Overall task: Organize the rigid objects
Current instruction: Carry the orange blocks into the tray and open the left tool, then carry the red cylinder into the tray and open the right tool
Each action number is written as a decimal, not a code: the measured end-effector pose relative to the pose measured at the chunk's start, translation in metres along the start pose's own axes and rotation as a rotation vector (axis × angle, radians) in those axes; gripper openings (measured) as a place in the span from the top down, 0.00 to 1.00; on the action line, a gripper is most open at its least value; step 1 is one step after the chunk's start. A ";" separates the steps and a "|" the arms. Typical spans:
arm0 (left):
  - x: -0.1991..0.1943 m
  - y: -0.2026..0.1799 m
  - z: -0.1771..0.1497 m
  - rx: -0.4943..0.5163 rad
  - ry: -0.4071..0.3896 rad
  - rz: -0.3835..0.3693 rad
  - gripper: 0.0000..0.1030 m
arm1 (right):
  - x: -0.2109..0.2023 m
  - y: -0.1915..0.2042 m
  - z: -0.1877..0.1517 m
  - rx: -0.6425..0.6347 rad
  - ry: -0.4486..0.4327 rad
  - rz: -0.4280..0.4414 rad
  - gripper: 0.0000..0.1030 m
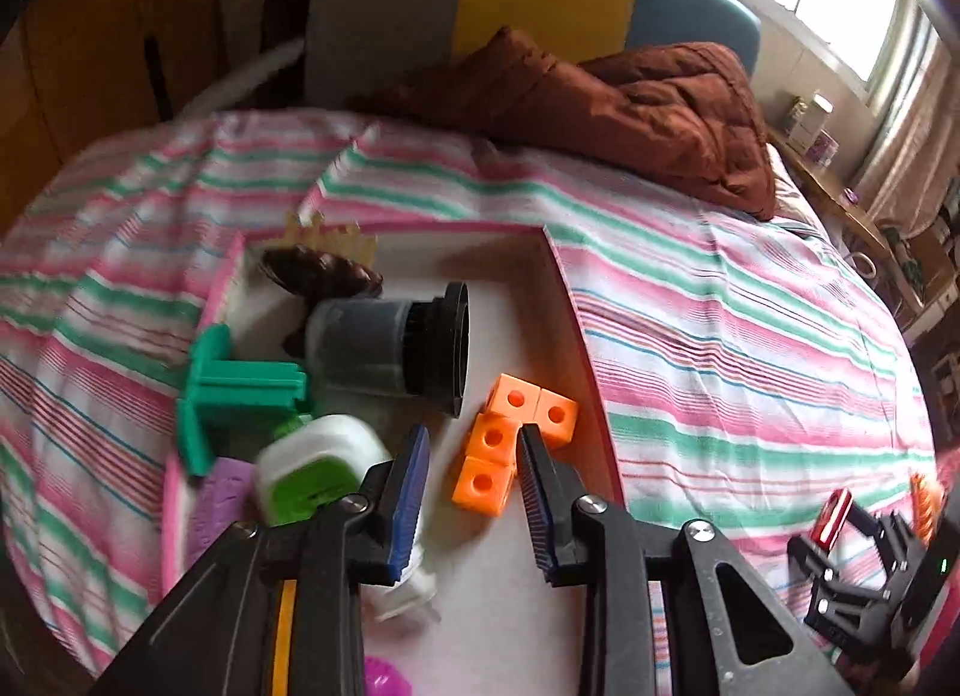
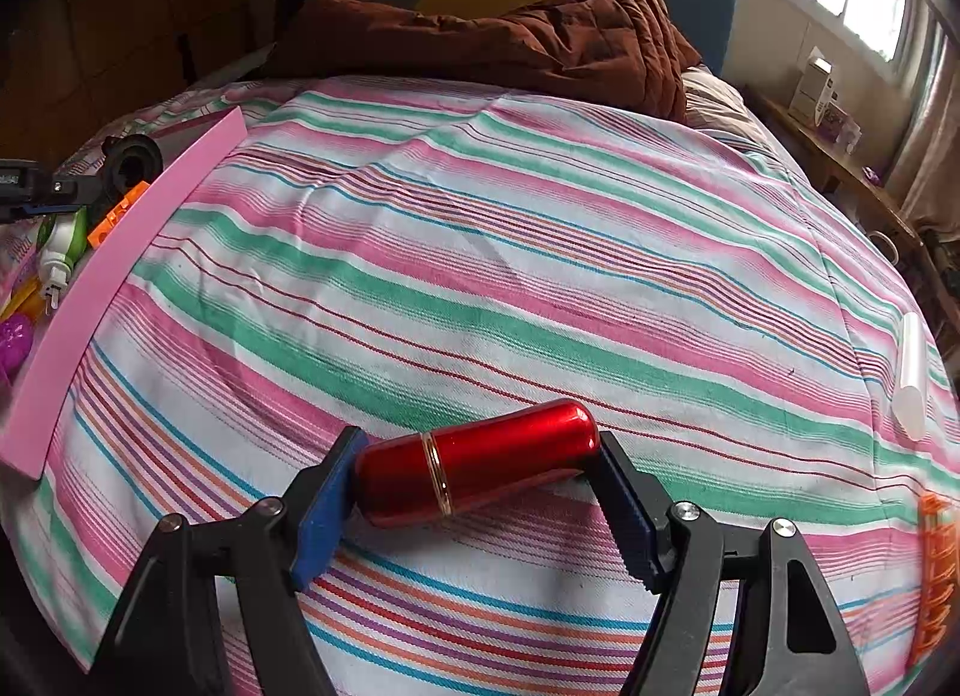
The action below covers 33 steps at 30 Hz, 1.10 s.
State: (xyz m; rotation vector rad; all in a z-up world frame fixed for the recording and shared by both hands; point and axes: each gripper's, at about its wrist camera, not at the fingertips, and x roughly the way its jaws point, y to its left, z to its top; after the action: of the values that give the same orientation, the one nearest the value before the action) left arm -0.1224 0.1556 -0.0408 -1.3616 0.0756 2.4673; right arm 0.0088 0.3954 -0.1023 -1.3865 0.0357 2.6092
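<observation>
My left gripper (image 1: 474,456) is open and empty above a pink-walled box (image 1: 561,270) on the striped bed. In the box lie an orange block cluster (image 1: 516,432), a grey-and-black cylinder (image 1: 390,348), a green spool-like part (image 1: 234,390), a white-and-green gadget (image 1: 312,468) and a brown comb-like piece (image 1: 318,270). My right gripper (image 2: 480,456) is shut on a shiny red metal tube (image 2: 480,462), held just above the bedsheet. It also shows at the right edge of the left wrist view (image 1: 834,516). The box's pink wall (image 2: 120,270) is far left in the right wrist view.
A white cylinder (image 2: 912,378) and an orange ridged object (image 2: 936,576) lie on the sheet at the right. A brown quilt (image 2: 528,36) is bunched at the bed's head. A shelf with jars (image 2: 828,102) runs under the window at the right.
</observation>
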 end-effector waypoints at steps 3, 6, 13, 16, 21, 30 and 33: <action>-0.021 0.001 -0.008 0.031 -0.055 0.028 0.70 | 0.000 0.000 0.000 0.003 -0.002 -0.001 0.28; -0.039 0.004 -0.018 0.055 -0.090 0.048 0.69 | 0.000 0.001 -0.001 0.007 -0.005 -0.004 0.28; -0.070 0.019 -0.043 0.061 -0.135 0.079 0.69 | -0.001 0.001 -0.002 0.025 -0.007 -0.014 0.28; -0.082 0.027 -0.052 0.059 -0.154 0.087 0.69 | -0.001 0.002 -0.002 0.035 -0.004 -0.020 0.28; -0.096 0.039 -0.062 0.052 -0.176 0.095 0.69 | -0.003 0.004 -0.001 0.075 0.015 -0.044 0.28; -0.102 0.065 -0.072 0.001 -0.174 0.095 0.69 | -0.010 0.030 0.005 0.104 0.042 -0.005 0.28; -0.103 0.073 -0.076 -0.014 -0.175 0.099 0.69 | -0.013 0.046 0.013 0.075 0.032 0.013 0.28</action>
State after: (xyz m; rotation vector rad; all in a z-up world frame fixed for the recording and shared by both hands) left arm -0.0314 0.0457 -0.0042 -1.1680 0.0870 2.6627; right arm -0.0027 0.3492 -0.0870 -1.4070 0.1463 2.5676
